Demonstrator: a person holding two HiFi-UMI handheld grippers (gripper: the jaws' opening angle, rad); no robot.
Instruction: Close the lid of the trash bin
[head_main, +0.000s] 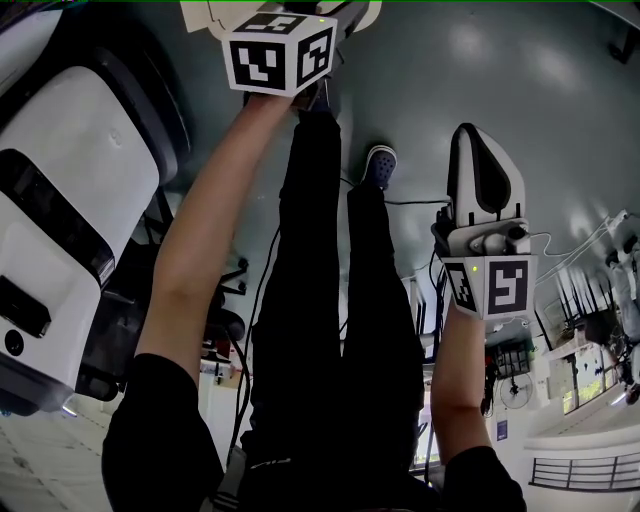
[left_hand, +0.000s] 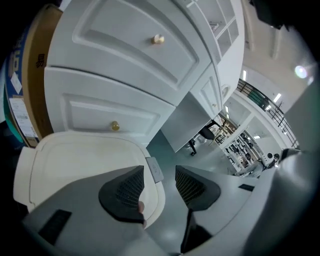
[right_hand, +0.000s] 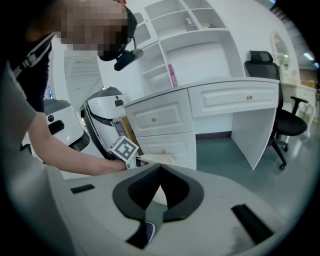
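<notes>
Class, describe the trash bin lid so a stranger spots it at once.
Find the white drawers with brass knobs. Just before them sits the lid: cream, rounded and flat, with a small grey tab at its edge, unlike the panelled drawers.
</notes>
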